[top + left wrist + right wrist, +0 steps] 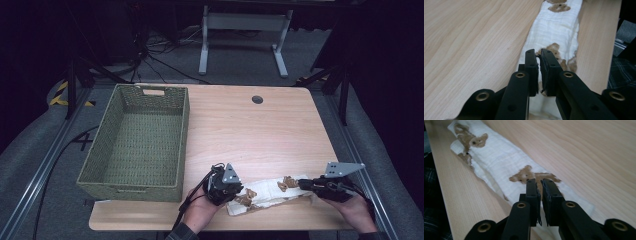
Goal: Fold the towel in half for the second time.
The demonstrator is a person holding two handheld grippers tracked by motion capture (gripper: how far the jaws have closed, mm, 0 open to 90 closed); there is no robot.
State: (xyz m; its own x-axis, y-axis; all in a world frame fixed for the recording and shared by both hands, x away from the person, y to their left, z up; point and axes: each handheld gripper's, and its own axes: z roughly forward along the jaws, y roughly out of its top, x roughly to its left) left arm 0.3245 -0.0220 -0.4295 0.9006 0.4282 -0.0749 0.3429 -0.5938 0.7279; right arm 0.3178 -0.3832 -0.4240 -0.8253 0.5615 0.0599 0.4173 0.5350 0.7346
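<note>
A long folded white cloth (270, 192) printed with brown bears lies along the table's front edge. My left gripper (239, 192) is at its left end. In the left gripper view the jaws (539, 53) stand nearly together, pinching the cloth (554, 27) at a bear print. My right gripper (302, 184) is at the cloth's right end. In the right gripper view its jaws (539, 182) are closed down on the cloth (499, 157) beside another bear. A hand holds each gripper from below.
An empty green woven basket (185, 135) stands on the left half of the wooden table (250, 130). A round cable hole (257, 99) sits near the far edge. A white desk frame (205, 40) stands on the floor beyond.
</note>
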